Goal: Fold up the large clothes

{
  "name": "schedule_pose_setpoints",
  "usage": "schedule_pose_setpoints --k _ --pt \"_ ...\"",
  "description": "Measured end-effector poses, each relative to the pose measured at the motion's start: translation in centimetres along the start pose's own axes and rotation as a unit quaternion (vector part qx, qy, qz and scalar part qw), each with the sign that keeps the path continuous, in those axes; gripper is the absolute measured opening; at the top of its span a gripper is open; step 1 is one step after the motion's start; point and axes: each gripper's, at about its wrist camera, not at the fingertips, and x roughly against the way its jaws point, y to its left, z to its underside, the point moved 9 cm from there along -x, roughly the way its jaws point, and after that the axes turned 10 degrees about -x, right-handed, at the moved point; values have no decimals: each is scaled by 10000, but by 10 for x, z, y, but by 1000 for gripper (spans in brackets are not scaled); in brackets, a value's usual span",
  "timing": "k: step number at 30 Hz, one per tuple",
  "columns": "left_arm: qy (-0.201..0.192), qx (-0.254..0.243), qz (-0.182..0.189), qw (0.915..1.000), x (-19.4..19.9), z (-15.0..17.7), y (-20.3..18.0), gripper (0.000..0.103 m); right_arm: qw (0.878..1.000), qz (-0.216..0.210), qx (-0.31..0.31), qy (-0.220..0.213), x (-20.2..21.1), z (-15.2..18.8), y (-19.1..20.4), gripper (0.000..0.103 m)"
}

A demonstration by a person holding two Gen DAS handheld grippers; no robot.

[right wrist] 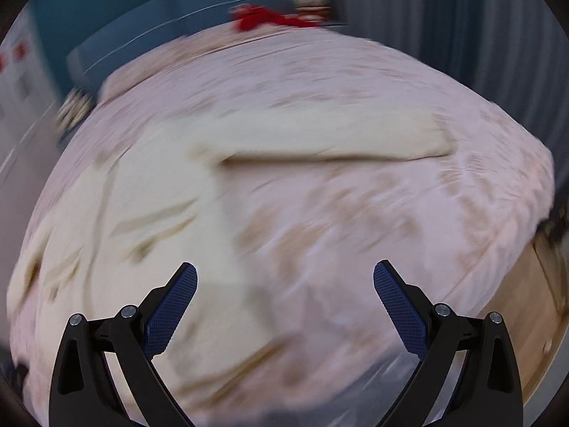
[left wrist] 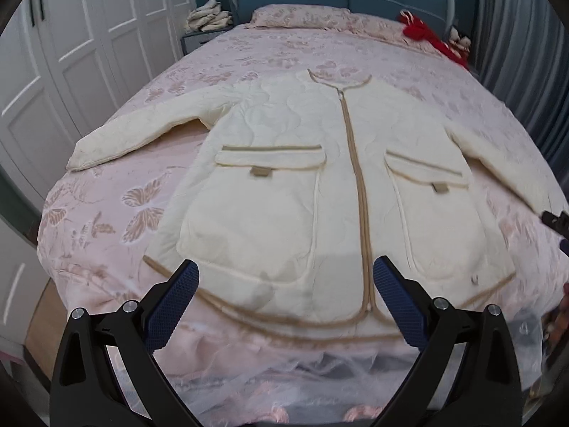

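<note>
Across the pink butterfly-print bed [left wrist: 117,213] a cream quilted jacket [left wrist: 284,163] lies flat, zipped, both sleeves spread outward. Only the left wrist view shows it sharply, with both flap pockets and the hem just beyond the left tongs [left wrist: 286,284], spread and empty. The right wrist view is blurred; its right tongs [right wrist: 284,286], also spread, hover over bedding beside one sleeve [right wrist: 338,138].
</note>
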Motion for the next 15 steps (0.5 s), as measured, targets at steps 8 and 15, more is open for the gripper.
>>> schedule_pose_setpoints --k 8,15 --pt "396 154 -291 9987 -33 -14 9 96 9898 512 -1329 -77 -86 -104 -125 98" --pt "660 -79 -456 9967 -60 -25 8 96 9749 838 -2053 199 -153 -134 -180 84"
